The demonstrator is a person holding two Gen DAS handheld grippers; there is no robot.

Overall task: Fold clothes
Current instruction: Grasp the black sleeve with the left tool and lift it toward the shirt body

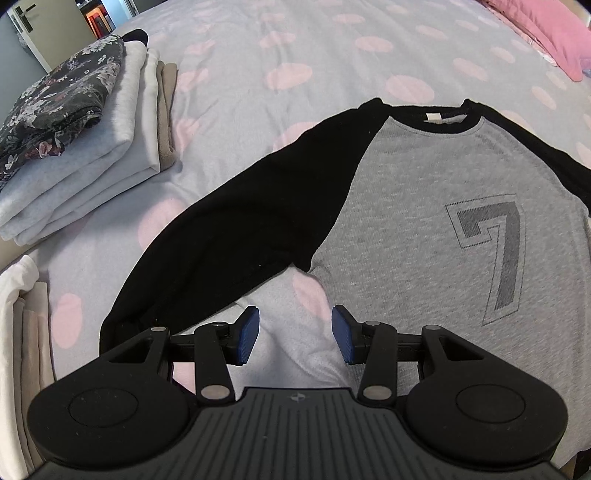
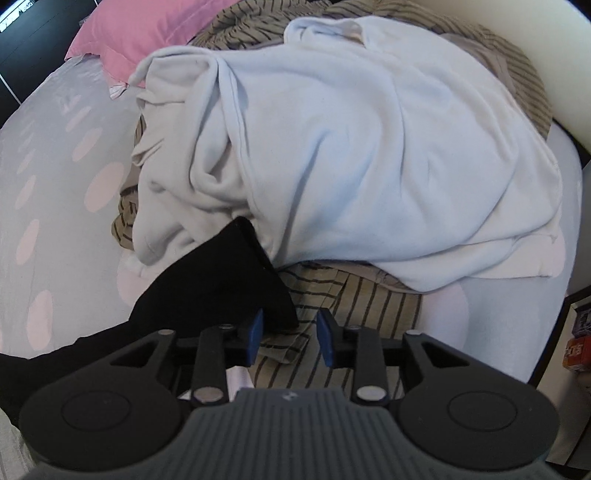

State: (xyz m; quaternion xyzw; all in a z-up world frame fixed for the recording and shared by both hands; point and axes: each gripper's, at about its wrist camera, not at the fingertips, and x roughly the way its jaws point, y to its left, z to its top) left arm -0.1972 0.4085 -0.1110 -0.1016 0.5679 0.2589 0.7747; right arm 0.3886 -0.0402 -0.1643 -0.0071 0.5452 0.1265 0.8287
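A grey shirt [image 1: 424, 206] with black sleeves and a printed 7 lies flat, front up, on the bed. Its left black sleeve [image 1: 229, 236] stretches down-left. My left gripper [image 1: 294, 334] is open and empty, over the bedsheet in the gap between that sleeve and the shirt's body. In the right wrist view, the other black sleeve's cuff [image 2: 236, 280] lies on a striped garment [image 2: 354, 306]. My right gripper [image 2: 290, 334] is open, just beside the cuff's edge, with nothing between its fingers.
A stack of folded clothes [image 1: 74, 147] with a floral piece on top sits at the left. More folded fabric [image 1: 22, 332] lies at the near left. A pile of unfolded clothes topped by a pale blue garment [image 2: 351, 166] fills the right view. A pink pillow [image 2: 147, 33] lies behind.
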